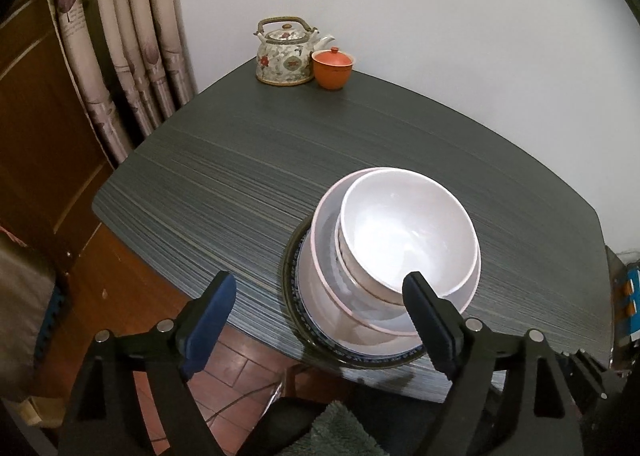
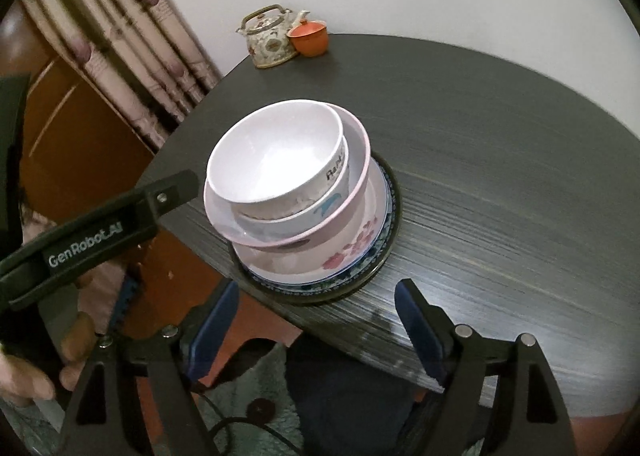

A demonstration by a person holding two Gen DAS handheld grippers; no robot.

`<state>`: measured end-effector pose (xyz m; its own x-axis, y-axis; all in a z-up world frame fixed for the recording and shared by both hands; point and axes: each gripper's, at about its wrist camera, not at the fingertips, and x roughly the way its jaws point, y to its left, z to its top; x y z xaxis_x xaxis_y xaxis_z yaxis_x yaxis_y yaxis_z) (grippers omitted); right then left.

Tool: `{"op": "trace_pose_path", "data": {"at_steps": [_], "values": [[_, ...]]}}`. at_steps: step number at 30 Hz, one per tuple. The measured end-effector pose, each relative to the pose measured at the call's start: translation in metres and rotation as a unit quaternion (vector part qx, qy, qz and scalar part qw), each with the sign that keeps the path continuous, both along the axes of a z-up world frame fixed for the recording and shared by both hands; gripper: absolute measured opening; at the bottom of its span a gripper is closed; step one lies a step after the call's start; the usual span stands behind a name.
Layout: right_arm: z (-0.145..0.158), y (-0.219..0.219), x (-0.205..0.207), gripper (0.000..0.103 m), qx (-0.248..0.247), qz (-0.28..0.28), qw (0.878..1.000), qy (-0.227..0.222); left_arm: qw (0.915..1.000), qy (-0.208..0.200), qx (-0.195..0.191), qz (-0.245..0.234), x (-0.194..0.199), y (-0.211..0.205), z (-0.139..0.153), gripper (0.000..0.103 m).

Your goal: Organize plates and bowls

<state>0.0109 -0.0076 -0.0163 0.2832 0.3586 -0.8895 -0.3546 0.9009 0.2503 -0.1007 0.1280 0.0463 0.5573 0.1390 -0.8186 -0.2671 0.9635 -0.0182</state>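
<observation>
Bowls (image 2: 276, 160) sat nested on plates (image 2: 352, 256) mid-frame for compactness; my left gripper (image 1: 320, 316) and right gripper (image 2: 316, 320) hung spread, empty.

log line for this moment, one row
left tongs open, empty | right tongs open, empty | white bowl nested in pink-rimmed bowl on stacked plates | near table edge

Home dining rm, teapot (image 1: 285, 52), curtains (image 1: 120, 56), wood floor (image 1: 236, 372)
</observation>
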Motion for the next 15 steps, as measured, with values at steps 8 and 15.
{"op": "trace_pose_path", "data": {"at_steps": [8,15], "values": [[0.0019,0.0039,0.0005,0.082,0.000,0.000,1.000,-0.002,1.0000,0.001,0.000,-0.004,-0.0015,-0.0069,0.0014,0.083],[-0.0029,0.0036,0.0012,0.082,0.004,-0.005,1.000,0.009,1.0000,0.002,-0.004,-0.005,-0.0031,-0.0076,0.0010,0.083]]}}
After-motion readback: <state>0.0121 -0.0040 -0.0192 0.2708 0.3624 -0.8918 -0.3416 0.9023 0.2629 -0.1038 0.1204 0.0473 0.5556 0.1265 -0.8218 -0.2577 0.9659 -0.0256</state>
